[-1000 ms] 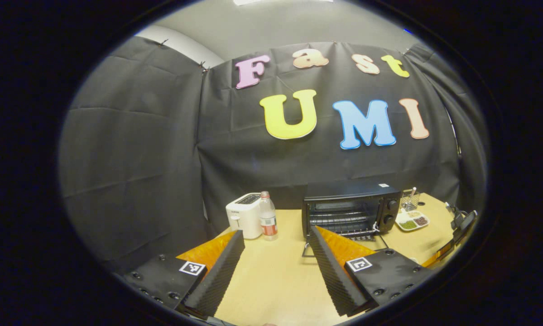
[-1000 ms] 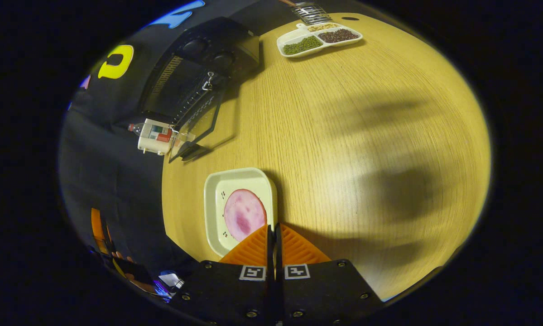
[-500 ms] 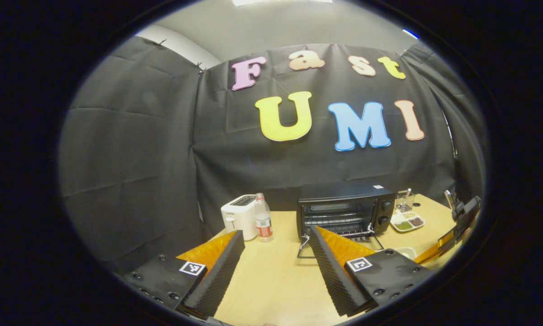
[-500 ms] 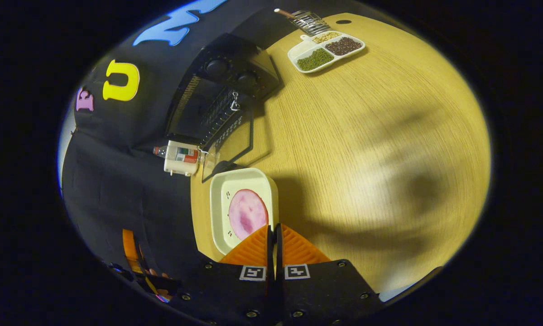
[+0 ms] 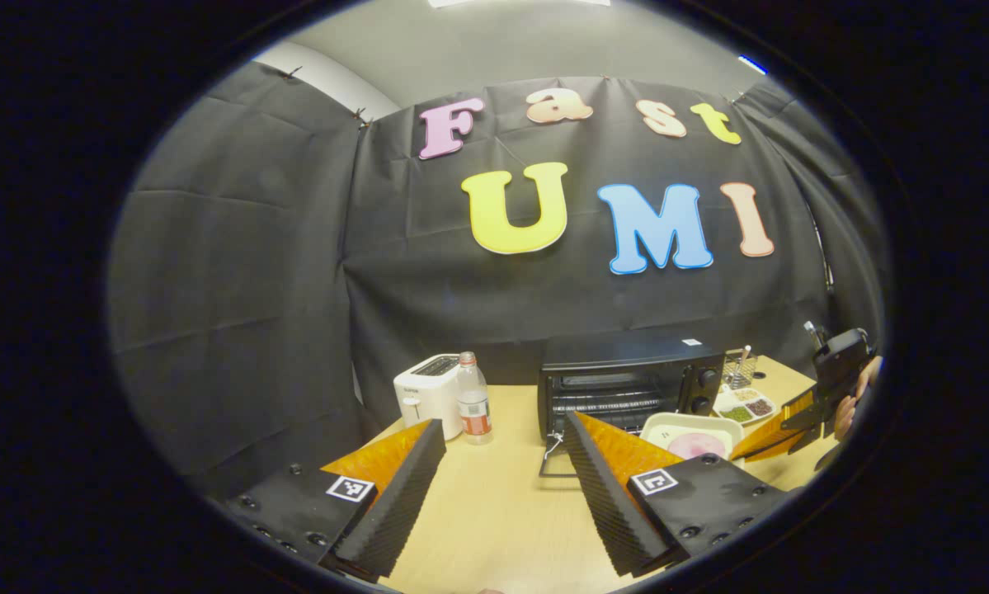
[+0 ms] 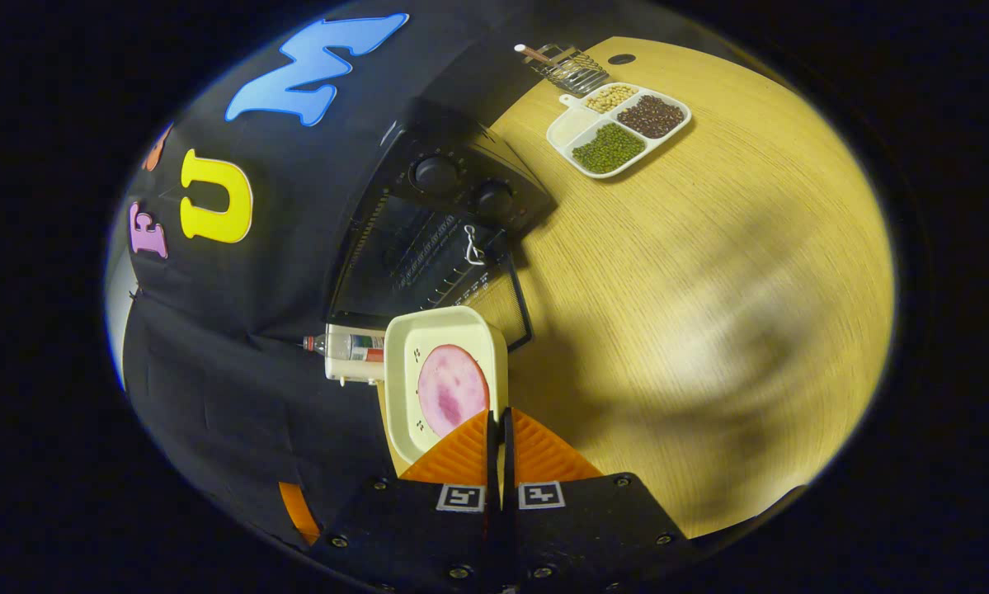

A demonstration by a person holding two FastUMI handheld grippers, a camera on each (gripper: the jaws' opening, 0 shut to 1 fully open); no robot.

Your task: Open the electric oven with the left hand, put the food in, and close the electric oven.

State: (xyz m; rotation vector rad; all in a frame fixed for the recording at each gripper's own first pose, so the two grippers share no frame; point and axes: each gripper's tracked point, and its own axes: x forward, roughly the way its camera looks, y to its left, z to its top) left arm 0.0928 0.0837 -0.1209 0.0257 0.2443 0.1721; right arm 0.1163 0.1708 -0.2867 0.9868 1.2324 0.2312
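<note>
The right gripper (image 6: 498, 429) is pinching the rim of a cream tray (image 6: 403, 371), its two fingers pressed together on the tray's near edge, and the tray is being held up off the wooden table (image 6: 708, 289). A round pink slice of food (image 6: 451, 389) is lying flat in the tray, just ahead of the fingertips. Beyond the tray's far edge, as the right gripper view shows it, the black electric oven (image 6: 453, 214) is standing with its glass door (image 6: 506, 305) folded down open and the wire rack showing inside; the tray's far end is overlapping the door in that view, though whether it is touching cannot be told. Farther off past the oven, a divided dish of beans (image 6: 618, 128) is sitting on the table with a wire holder (image 6: 572, 70) just behind it.

The left gripper (image 5: 502, 462) is hanging over the table with its fingers spread wide apart and nothing between them. Ahead of it and to its left, a white toaster (image 5: 428, 394) and a clear bottle (image 5: 471, 400) are standing side by side. The oven is sitting ahead and slightly to its right, and the tray with the food is hovering in front of the oven, carried by the right gripper coming in from the right, with a hand (image 5: 855, 400) showing behind it
</note>
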